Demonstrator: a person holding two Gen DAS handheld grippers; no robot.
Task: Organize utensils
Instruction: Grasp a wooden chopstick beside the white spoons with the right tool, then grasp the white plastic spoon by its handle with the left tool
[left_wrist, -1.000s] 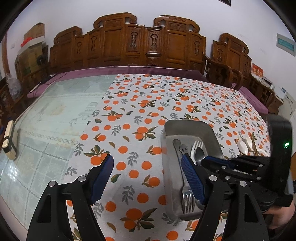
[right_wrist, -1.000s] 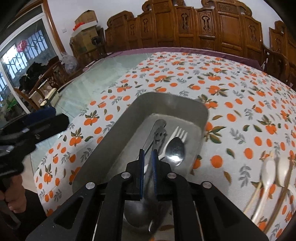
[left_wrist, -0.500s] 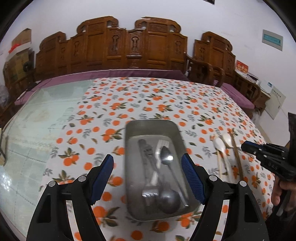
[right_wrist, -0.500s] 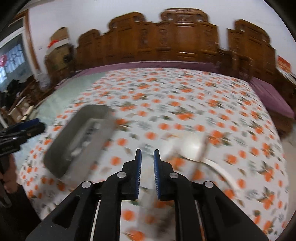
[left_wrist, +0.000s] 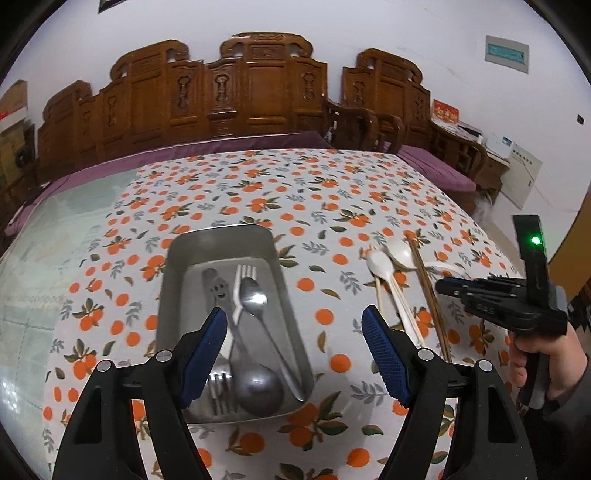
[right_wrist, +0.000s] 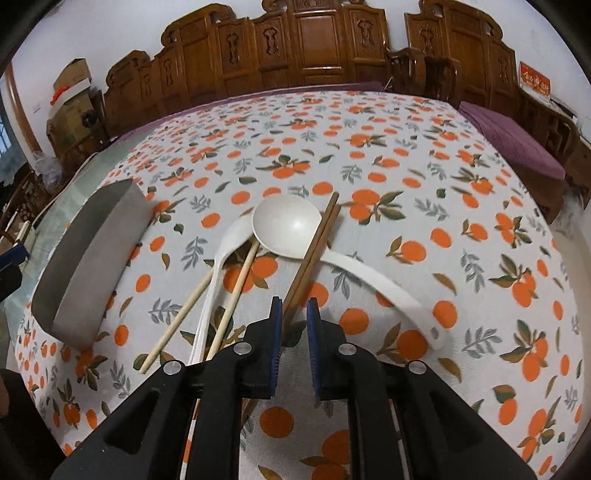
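Hovering now over the loose pieces on the orange-print bench (right_wrist: 406, 177), the right tool (right_wrist: 294, 325) has swung away from the metal tray (right_wrist: 88, 266), which a moment ago filled its view and now sits at the left edge of the frame. Its jaws stand narrow with nothing between them, so the drop into the tray looks finished and a fresh pick is likely next. In the left wrist view the left tool (left_wrist: 293, 354) is wide and empty, and it has drifted so that the tray (left_wrist: 221, 236) lies under its left finger.

Inside that tray the steel fork (left_wrist: 242, 291), spoon (left_wrist: 258, 306) and ladle (left_wrist: 256, 384) lie lengthwise, roughly parallel with the tray's long side.

Right of the tray, the brown chopsticks (right_wrist: 314, 254) run from the right tool's tips toward the upper right, long axis nearly in line with the tool. The large white spoon (right_wrist: 286, 225) has its bowl up-frame and its handle curving to the lower right. A smaller white spoon (right_wrist: 221, 258) and pale chopsticks (right_wrist: 236, 291) slant toward the lower left.
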